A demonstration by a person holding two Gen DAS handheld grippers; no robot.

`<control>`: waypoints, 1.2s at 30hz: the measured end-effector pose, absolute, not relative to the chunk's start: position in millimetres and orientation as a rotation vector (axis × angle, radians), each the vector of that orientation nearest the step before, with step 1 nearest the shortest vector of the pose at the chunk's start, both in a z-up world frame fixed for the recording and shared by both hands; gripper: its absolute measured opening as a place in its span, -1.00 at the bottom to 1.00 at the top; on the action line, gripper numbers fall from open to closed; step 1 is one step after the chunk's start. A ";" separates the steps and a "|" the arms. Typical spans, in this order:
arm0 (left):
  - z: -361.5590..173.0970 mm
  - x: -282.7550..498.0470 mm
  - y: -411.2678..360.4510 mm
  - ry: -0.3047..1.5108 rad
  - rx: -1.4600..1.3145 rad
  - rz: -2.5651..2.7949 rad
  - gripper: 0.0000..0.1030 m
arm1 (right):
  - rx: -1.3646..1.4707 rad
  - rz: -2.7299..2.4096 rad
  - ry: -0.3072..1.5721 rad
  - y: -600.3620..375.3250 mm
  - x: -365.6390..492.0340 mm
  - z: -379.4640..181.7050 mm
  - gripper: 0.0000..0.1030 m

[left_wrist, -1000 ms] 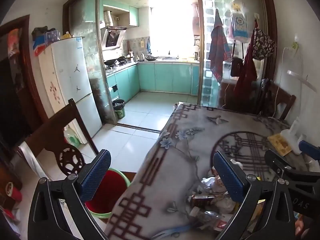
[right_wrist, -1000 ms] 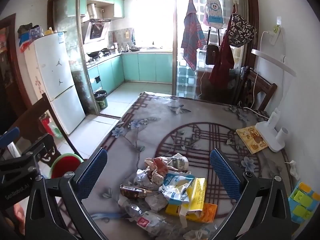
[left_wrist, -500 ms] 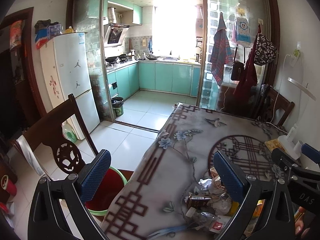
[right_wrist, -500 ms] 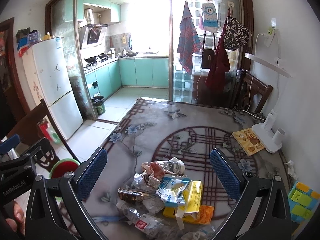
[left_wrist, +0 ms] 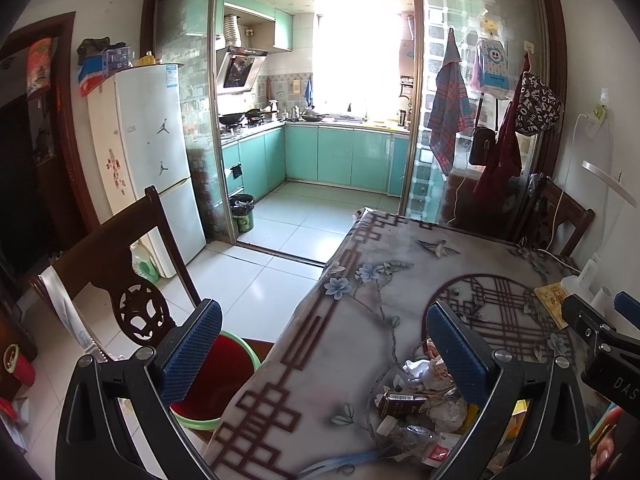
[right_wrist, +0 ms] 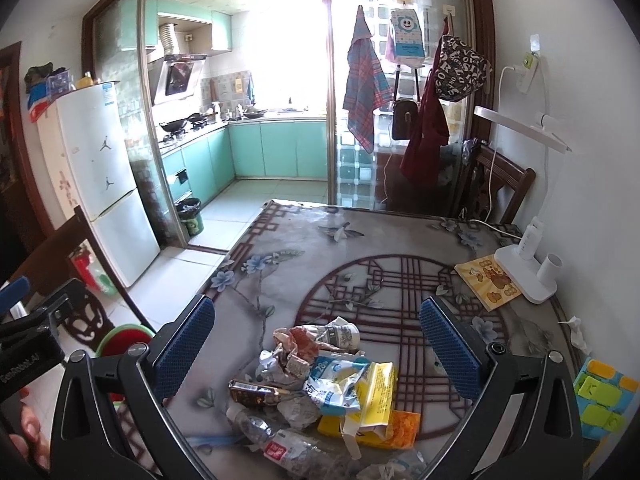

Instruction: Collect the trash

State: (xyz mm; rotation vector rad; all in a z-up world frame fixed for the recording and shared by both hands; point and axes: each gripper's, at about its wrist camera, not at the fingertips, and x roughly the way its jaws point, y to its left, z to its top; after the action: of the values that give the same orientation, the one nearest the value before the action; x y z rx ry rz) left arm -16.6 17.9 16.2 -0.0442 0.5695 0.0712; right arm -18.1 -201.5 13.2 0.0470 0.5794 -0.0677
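A pile of trash (right_wrist: 320, 384) lies on the patterned table (right_wrist: 400, 248) near its front edge: crumpled wrappers, a blue-white packet, a yellow bag, an orange box and a crushed clear plastic bottle (right_wrist: 288, 446). The pile also shows in the left wrist view (left_wrist: 420, 404). A red bin with a green rim (left_wrist: 216, 380) stands on the floor left of the table. My right gripper (right_wrist: 316, 354) is open and empty, held above the pile. My left gripper (left_wrist: 320, 354) is open and empty, above the table's left edge.
A dark wooden chair (left_wrist: 120, 276) stands by the bin. A white desk lamp (right_wrist: 528, 272) and a yellow card (right_wrist: 488, 280) sit at the table's right. A green-yellow toy (right_wrist: 600, 400) lies at the right edge. A white fridge (left_wrist: 148, 164) stands at the left.
Both views have tilted up a little and the table has slid lower in frame. Both grippers stay open and the trash pile has not moved.
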 end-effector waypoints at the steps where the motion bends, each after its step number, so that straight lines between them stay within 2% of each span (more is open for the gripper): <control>1: 15.8 -16.7 18.5 0.569 -0.045 0.072 1.00 | 0.048 -0.070 0.579 -202.0 -18.6 13.4 1.00; 36: 14.7 -19.1 26.0 0.572 -0.051 0.073 1.00 | 0.045 -0.077 0.594 -198.8 -19.1 11.8 1.00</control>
State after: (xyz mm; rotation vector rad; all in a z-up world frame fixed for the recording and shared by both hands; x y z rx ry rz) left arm -19.1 26.0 14.7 -0.0514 0.5725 0.0735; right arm -19.1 -198.8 11.8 0.0446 0.5941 -0.0772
